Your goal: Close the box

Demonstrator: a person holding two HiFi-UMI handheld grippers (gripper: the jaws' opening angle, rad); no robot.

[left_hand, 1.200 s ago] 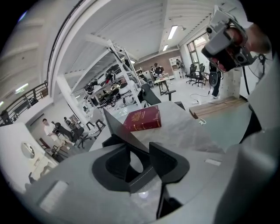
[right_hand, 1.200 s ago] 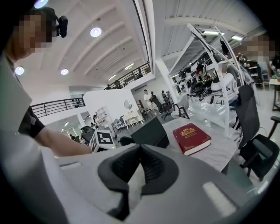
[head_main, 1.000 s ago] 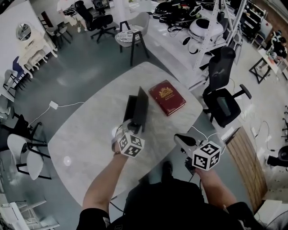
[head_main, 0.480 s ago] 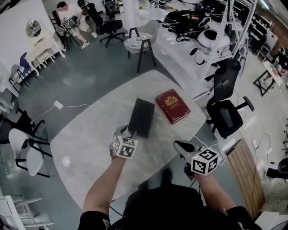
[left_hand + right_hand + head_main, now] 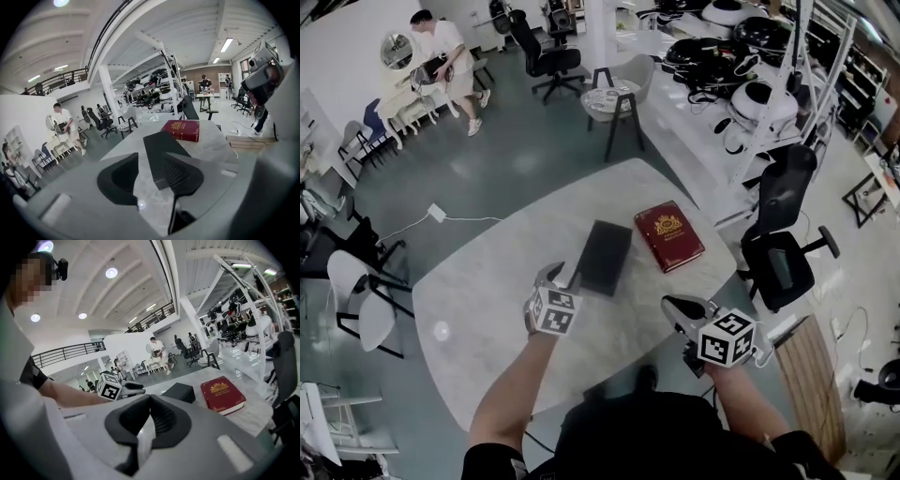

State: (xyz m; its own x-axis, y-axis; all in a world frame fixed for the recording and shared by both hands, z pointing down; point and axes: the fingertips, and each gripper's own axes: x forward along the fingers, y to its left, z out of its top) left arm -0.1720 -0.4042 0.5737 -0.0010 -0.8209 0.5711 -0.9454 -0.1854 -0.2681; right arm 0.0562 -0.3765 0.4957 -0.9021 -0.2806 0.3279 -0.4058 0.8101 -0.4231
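The black box (image 5: 605,255) lies flat on the marble table (image 5: 487,281) with its lid down; it also shows in the left gripper view (image 5: 159,150) and the right gripper view (image 5: 179,392). My left gripper (image 5: 558,274) sits just short of the box's near end. Its jaws (image 5: 150,157) are closing, apart from each other, and the pads press on nothing. A red book (image 5: 669,235) rests to the right of the box. My right gripper (image 5: 670,305) hovers at the table's near right edge, its tips (image 5: 149,398) touching with nothing held.
A black office chair (image 5: 778,239) stands off the table's right side and a white chair (image 5: 356,300) off its left. A small round table (image 5: 614,98) is beyond the far edge. A person (image 5: 445,56) stands at the back left.
The box's lid stood upright a second ago and now lies down flat. My left gripper has drawn back toward me off the box. The right gripper has stayed in place.
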